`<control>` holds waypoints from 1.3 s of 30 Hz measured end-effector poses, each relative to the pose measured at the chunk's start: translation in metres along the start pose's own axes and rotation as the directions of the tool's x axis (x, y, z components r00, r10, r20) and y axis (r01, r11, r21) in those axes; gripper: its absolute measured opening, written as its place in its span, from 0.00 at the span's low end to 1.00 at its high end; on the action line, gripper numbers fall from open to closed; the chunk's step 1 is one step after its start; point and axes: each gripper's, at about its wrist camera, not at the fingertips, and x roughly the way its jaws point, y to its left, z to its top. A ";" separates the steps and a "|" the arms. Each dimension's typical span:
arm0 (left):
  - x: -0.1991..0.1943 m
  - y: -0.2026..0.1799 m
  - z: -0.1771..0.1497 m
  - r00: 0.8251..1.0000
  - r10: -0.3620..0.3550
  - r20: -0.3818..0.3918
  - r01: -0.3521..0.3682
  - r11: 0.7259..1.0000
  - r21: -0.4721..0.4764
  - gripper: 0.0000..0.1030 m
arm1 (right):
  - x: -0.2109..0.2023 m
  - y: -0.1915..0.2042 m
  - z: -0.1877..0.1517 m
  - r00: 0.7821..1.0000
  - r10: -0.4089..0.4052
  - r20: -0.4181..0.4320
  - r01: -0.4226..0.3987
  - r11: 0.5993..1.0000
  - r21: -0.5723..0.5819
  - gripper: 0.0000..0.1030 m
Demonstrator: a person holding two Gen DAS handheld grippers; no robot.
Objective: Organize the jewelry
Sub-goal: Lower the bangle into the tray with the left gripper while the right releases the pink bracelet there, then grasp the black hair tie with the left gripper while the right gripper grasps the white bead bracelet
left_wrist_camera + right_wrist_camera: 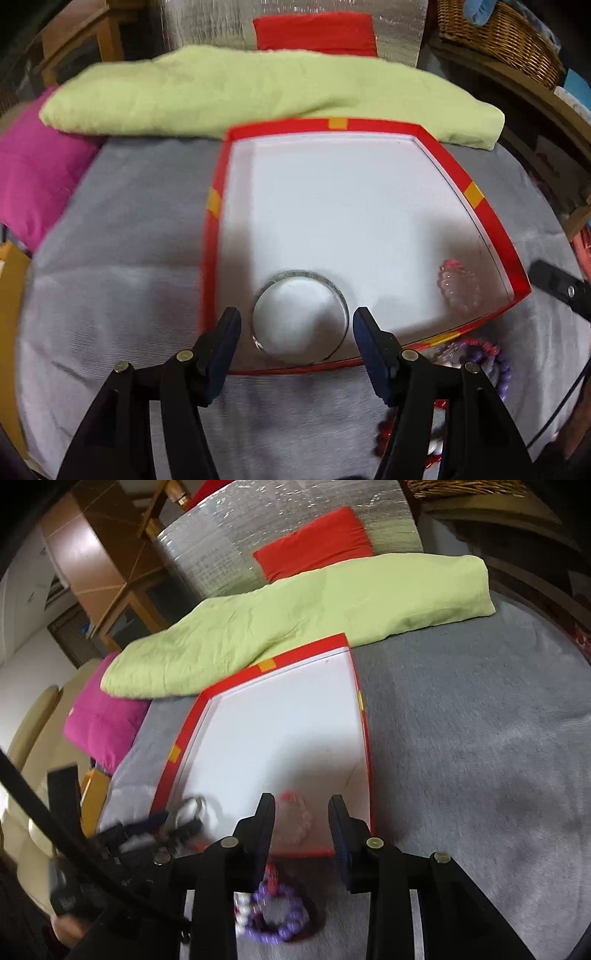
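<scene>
A red-rimmed shallow box (493, 225) with a white inside lies on the grey cloth. A silver bangle (301, 319) lies in its near part, between the open fingers of my left gripper (297, 325), not pinched. A pink bead bracelet (456, 282) lies in the box's near right corner; in the right wrist view it (299, 812) sits between the open fingers of my right gripper (303, 825). A purple bead bracelet (277, 917) and red and white beads (384, 432) lie on the cloth outside the box. The left gripper (173, 821) shows in the right wrist view.
A folded light-green towel (258, 92) lies behind the box. A pink cushion (33, 177) is at the left, a red cushion (317, 33) at the back, a wicker basket (506, 37) at the far right. Grey cloth (480, 738) spreads right of the box.
</scene>
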 end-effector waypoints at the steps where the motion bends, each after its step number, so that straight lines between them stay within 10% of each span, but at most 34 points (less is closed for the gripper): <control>1: -0.007 0.004 -0.002 1.000 0.007 0.017 -0.007 1.000 0.005 0.64 | -0.003 0.001 -0.004 1.000 0.004 -0.008 -0.005 1.000 -0.016 0.31; 12: -0.071 0.050 -0.059 0.998 0.031 0.063 -0.035 0.997 0.064 0.65 | -0.009 0.028 -0.053 0.985 0.090 -0.148 -0.109 0.986 -0.127 0.31; 27: -0.051 0.032 -0.092 0.994 -0.092 -0.066 0.103 0.974 0.200 0.65 | 0.027 0.048 -0.066 0.975 0.019 -0.221 -0.052 0.988 -0.143 0.31; 31: -0.046 0.024 -0.097 0.990 -0.109 -0.095 0.127 0.968 0.217 0.64 | 0.028 0.054 -0.067 0.980 -0.019 -0.198 -0.019 0.982 -0.189 0.12; 39: -0.042 0.017 -0.095 0.988 -0.131 -0.085 0.147 0.965 0.216 0.24 | 0.000 0.052 -0.058 0.995 0.020 -0.101 -0.041 0.977 -0.211 0.10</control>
